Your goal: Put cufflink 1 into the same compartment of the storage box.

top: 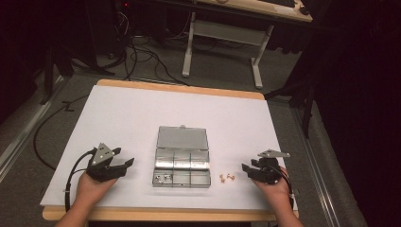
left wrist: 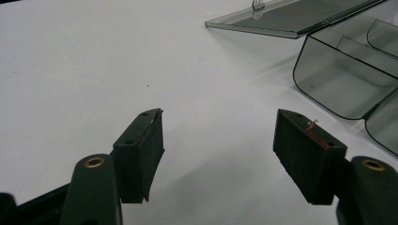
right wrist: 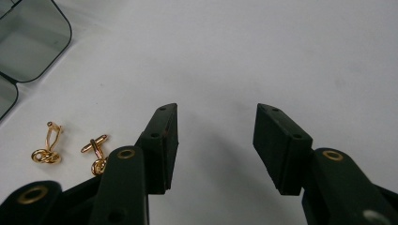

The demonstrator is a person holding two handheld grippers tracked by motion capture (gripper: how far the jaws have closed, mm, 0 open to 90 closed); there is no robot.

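A clear plastic compartment box (top: 182, 163) lies open in the middle of the white table, its lid (top: 183, 137) folded back flat. Small metal pieces (top: 163, 178) rest in its front left compartment. Two gold cufflinks (top: 227, 178) lie on the table just right of the box, and they appear as one cufflink (right wrist: 47, 145) beside the other cufflink (right wrist: 95, 151) left of my right gripper's jaws. My left gripper (top: 124, 165) rests left of the box, open and empty (left wrist: 218, 136). On the right, my right gripper (top: 246, 169) is open and empty (right wrist: 216, 129).
The white sheet (top: 142, 113) covers a wooden tabletop whose edge (top: 161, 213) runs along the front. The box's corner (left wrist: 347, 79) and lid (left wrist: 286, 18) lie ahead and right of the left jaws. Cables (top: 142, 56) and a desk frame (top: 222, 42) stand on the floor beyond.
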